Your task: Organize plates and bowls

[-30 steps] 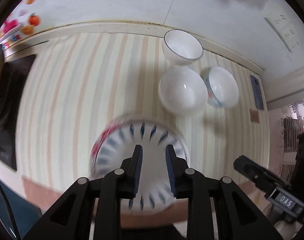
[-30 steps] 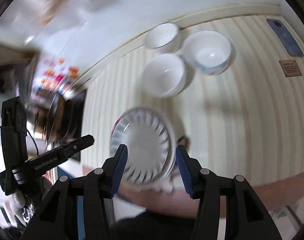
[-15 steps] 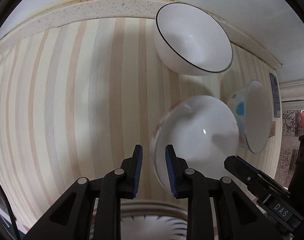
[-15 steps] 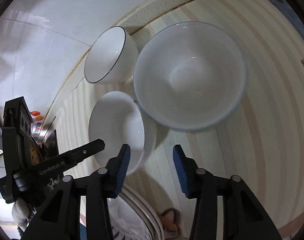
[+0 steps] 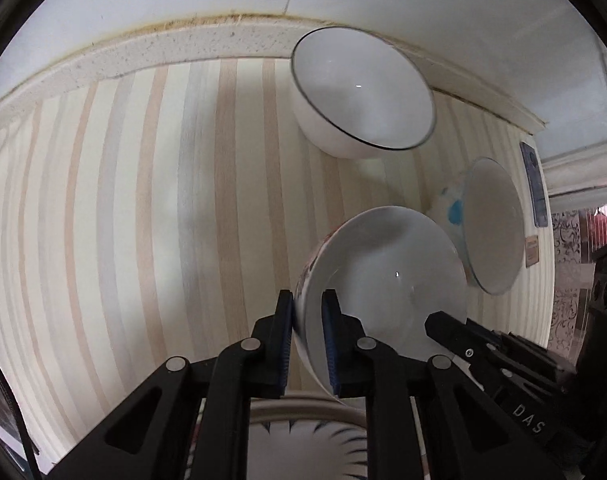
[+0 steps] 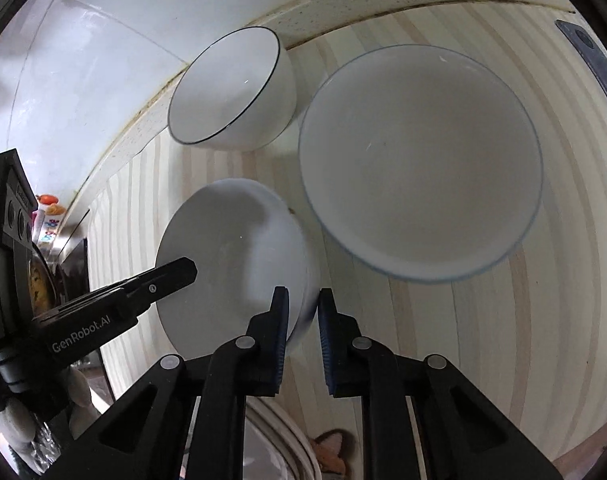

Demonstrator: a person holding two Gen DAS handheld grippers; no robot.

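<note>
Three bowls sit on the striped counter. The nearest white bowl (image 5: 387,276), with a red pattern outside, has its left rim between the fingers of my left gripper (image 5: 307,344), which is shut on it. My right gripper (image 6: 303,340) straddles the same bowl's (image 6: 231,264) right rim, jaws narrow, and grips it. A black-rimmed white bowl (image 5: 359,92) stands by the wall, also in the right wrist view (image 6: 231,88). A blue-rimmed bowl (image 6: 419,160) stands to the right, also in the left wrist view (image 5: 491,224). A plate stack (image 5: 303,440) with blue petal marks lies below the grippers.
The tiled wall and a speckled ledge (image 5: 183,48) bound the counter at the back. A dark phone (image 6: 595,64) lies at the far right. Dark objects and colourful items (image 6: 49,216) stand at the counter's left end.
Both grippers moved forward from above the plate stack to the nearest bowl. The right gripper narrowed from wide open onto the bowl's rim; the left now holds the opposite rim.
</note>
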